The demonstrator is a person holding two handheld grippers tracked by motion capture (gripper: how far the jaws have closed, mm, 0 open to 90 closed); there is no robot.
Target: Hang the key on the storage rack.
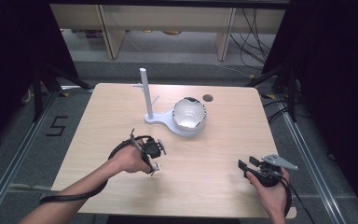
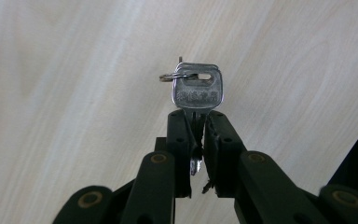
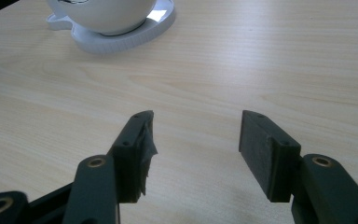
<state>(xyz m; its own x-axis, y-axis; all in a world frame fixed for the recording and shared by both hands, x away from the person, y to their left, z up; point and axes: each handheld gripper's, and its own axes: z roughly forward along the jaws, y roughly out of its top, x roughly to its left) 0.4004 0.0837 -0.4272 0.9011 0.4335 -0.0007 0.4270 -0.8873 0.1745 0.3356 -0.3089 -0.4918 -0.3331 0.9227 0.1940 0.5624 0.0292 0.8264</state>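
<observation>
My left gripper (image 2: 196, 140) is clamped on a silver key (image 2: 197, 88) above the wooden table (image 1: 214, 154), while my right gripper (image 3: 195, 140) hovers spread wide, empty.

Bowl (image 1: 189, 114) and stand (image 1: 145, 95) mid-table

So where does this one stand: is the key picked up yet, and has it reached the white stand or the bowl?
Done: the left gripper is shut on the key, bow and ring sticking out past the tips, above the table.
In hand: the key is in the gripper, short of the stand and bowl.
Left: any placing. The right gripper is open and empty.
</observation>
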